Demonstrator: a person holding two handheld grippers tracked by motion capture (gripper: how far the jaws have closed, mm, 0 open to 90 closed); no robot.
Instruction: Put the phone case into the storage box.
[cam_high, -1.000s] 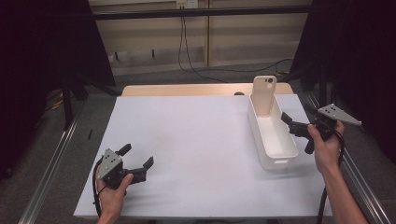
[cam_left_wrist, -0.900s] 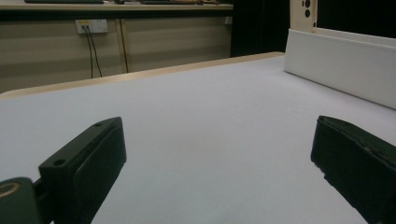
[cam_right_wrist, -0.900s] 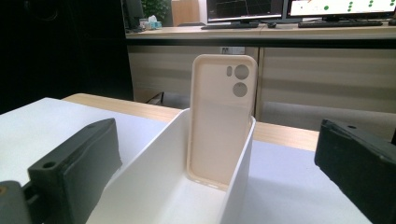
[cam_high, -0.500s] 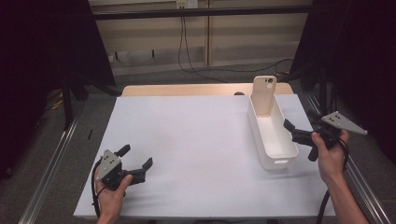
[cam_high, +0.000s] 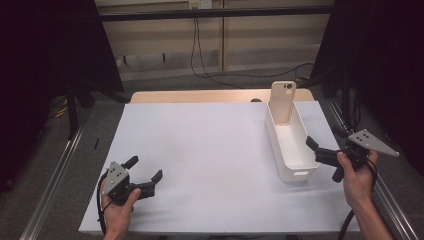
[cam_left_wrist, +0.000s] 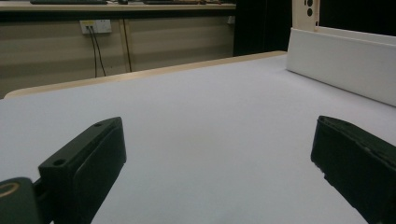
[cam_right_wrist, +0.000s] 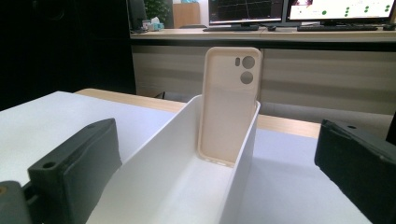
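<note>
While the beige, thin plastic phone case (cam_high: 282, 101) stands upright against the far end wall of the long white plastic bin (cam_high: 292, 170), the right gripper (cam_high: 316, 149) waits spread beside the bin's near end. Well left of the bin, the left gripper (cam_left_wrist: 215, 172) gapes empty. Facing the bin, the case looks light, flexible, slippery; pinch its protruding top edges.

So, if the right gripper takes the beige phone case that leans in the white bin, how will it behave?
The phone case looks like a thin empty shell, so it is probably light and may flex if squeezed. It stands nearly upright against the end wall of the white bin, so a nudge could tip it over. Its smooth surface may slip between the open jaws of the right gripper.
</note>
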